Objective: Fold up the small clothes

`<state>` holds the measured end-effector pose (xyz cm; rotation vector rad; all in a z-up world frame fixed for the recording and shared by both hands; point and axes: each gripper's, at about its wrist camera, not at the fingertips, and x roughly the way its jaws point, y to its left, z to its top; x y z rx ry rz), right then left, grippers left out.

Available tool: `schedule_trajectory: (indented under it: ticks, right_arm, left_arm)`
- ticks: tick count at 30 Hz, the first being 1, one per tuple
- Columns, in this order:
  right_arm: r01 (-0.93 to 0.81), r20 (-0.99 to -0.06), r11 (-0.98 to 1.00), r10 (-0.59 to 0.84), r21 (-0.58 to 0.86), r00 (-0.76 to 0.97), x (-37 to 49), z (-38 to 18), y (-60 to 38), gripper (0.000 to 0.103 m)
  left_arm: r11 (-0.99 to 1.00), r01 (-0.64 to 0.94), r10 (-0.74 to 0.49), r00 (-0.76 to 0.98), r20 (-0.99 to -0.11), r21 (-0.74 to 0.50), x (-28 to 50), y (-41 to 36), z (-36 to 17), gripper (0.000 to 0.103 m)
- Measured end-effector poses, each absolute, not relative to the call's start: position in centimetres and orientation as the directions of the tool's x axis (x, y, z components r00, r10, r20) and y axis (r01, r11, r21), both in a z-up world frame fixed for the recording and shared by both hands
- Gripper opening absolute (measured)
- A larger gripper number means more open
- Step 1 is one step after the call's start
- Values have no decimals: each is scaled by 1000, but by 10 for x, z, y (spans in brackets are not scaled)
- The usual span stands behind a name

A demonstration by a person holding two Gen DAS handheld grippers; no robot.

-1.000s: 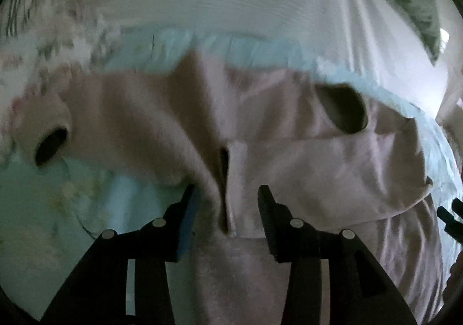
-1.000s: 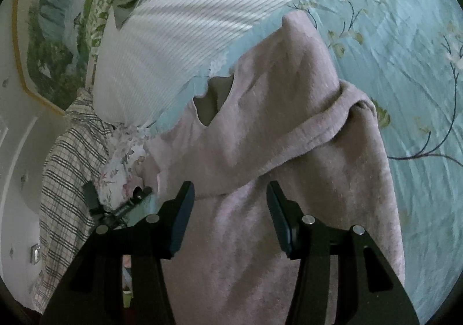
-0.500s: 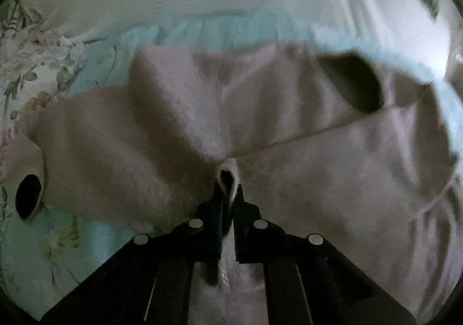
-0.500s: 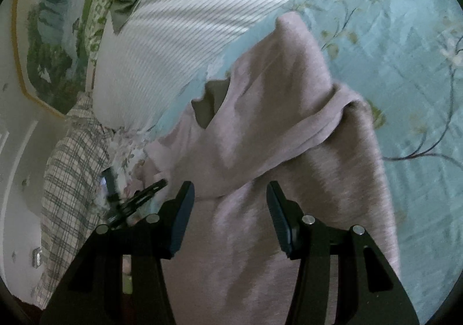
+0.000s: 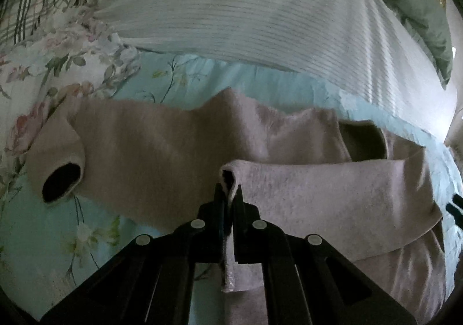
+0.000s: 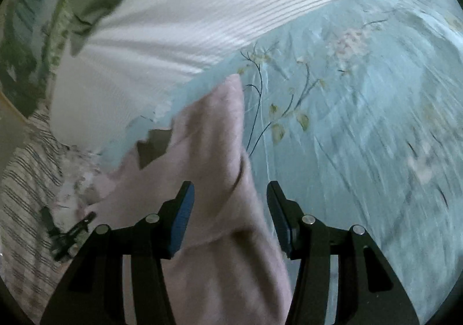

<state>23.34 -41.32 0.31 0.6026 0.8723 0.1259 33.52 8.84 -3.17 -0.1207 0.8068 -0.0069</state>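
A pale pink sweater (image 5: 173,145) lies spread on the teal floral bedsheet (image 5: 58,252). One sleeve stretches left and ends in an open cuff (image 5: 60,180). The other sleeve (image 5: 332,189) is folded across the body below the neck opening (image 5: 361,142). My left gripper (image 5: 230,197) is shut on the end of that folded sleeve, with the pinched cloth standing up between the pads. In the right wrist view my right gripper (image 6: 230,203) is open over the sweater (image 6: 214,151) at its right edge, and cloth lies under the gap without the pads touching it.
A white striped pillow or quilt (image 5: 246,15) lies just beyond the sweater, with a green cushion (image 5: 419,6) behind it. Pale floral fabric (image 5: 58,49) and plaid cloth (image 6: 26,209) sit to the left. Bare teal sheet (image 6: 361,122) spreads to the right.
The left gripper's jaws closed on the end of the folded sleeve and drew it up and back. The right gripper swung right toward the sweater's edge and stayed open.
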Motion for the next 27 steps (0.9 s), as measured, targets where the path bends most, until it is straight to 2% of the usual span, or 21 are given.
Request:
schedule_trajectory:
  ticks: [5,10,11,12,14,18,23,25,27]
  right_arm:
    - [109,-737,867,341,487,584,278,-23,-401,60]
    - [88,-734,872,347,482,584,302,-33,-393,60]
    - [74,-729,873,353,483,586,306,-33,-392,38]
    - [59,-723,866,374,496,581,310,-34,-391,11]
    - [76,-710,847,388,526,588,312,-28,-402,10]
    - [140,-695,855,299,500,654,308,-4,-437,7]
    - [176,-764,877,272,447,585,316,-23,-446,7]
    - [196,-765,878,248,436,594,313,-18,-448,13]
    - [250,-776,896,146,366,614,305,-2,-447,24]
  left_arm:
    - [986,-92,-35,693,-720,-137,332,93,-34,2]
    - [973,-145,-30,685,-728,-177,332,105,-36,2]
    - [975,-144,-24,682,-731,-167,332,102,-36,2]
    - [976,-139,-27,682,-731,-165,332,100,-36,2]
    - [977,-107,-62,689,-722,-186,330,91,-31,2]
    - [980,-15,-132,693,-709,-198,331,62,-22,2]
    - [983,36,-160,658,-736,-181,344,33,-36,2]
    - [983,26,-155,638,-754,-180,350,32,-45,2]
    - [983,11,-147,631,-762,-181,351,37,-49,2]
